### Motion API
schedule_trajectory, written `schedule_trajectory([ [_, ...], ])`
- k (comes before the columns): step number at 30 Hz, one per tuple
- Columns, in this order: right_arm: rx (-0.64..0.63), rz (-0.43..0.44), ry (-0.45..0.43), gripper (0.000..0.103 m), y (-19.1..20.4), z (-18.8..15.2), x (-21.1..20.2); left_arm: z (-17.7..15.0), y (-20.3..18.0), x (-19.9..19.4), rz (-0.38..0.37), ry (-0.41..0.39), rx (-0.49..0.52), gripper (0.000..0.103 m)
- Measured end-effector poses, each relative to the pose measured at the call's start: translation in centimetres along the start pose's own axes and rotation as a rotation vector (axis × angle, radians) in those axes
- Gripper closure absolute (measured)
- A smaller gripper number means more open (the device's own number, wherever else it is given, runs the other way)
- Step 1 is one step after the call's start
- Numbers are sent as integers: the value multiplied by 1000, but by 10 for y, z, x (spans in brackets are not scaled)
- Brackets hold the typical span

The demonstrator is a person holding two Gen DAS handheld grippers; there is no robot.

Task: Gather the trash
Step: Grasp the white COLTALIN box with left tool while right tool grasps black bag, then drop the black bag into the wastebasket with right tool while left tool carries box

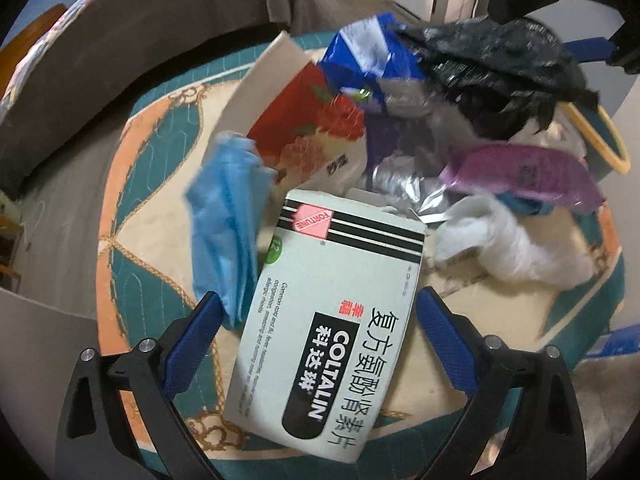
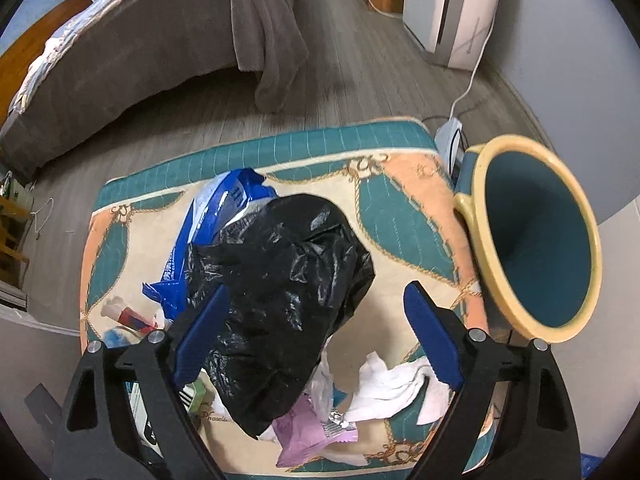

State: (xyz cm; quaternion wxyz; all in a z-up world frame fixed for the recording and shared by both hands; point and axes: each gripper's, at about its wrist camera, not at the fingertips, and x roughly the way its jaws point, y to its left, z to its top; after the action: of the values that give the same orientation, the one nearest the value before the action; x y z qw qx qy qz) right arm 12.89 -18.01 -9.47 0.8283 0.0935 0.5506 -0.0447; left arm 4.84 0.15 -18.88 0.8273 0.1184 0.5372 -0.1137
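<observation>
Trash lies piled on a patterned teal and peach cushion [image 1: 152, 200]. My left gripper [image 1: 320, 308] is open, straddling a pale green Coltalin medicine box [image 1: 328, 320]; its left finger touches a blue glove [image 1: 224, 232]. Behind lie a red-and-white packet [image 1: 316, 132], a blue foil bag [image 1: 368, 52], a purple wrapper [image 1: 528, 176] and white tissue [image 1: 500, 244]. My right gripper [image 2: 316, 312] stands open over a crumpled black plastic bag [image 2: 280, 288]. The bag rests against the left finger, and the right finger is clear of it.
A teal bin with a yellow rim [image 2: 536, 240] stands at the cushion's right edge [image 2: 400, 208]. A bed with a grey blanket [image 2: 140, 68] is at the back left. A white appliance [image 2: 452, 8] and its cable stand on the wood floor [image 2: 360, 80].
</observation>
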Motion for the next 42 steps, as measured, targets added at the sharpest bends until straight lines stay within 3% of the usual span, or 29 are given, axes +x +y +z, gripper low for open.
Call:
schedule_trajectory([
  [2, -1, 7, 18, 32, 1, 0, 4, 0, 1, 3, -3, 13, 5, 10],
  [3, -3, 9, 31, 49, 2, -1, 6, 0, 1, 5, -3, 18, 11, 14],
  [4, -3, 10, 41, 61, 1, -2, 7, 0, -1, 6, -12, 24, 18, 25],
  [7, 10, 21, 25, 84, -4, -1, 0, 3, -4, 4, 2, 11, 47, 26],
  [10, 20, 38, -6, 94, -10, 0, -11, 4, -11, -8, 38, -35, 60, 27],
  [18, 42, 115, -127, 97, -32, 9, -61, 19, -20, -61, 78, -234, 17, 27],
  [25, 28, 93, -263, 97, -62, 16, -107, 36, -37, -107, 4, -383, -14, 27],
  [33, 109, 38, -336, 97, -125, 19, -125, 56, -68, -132, -67, -452, 33, 27],
  [42, 123, -96, -351, 97, -189, 14, -115, 74, -114, -130, -132, -441, 86, 27],
])
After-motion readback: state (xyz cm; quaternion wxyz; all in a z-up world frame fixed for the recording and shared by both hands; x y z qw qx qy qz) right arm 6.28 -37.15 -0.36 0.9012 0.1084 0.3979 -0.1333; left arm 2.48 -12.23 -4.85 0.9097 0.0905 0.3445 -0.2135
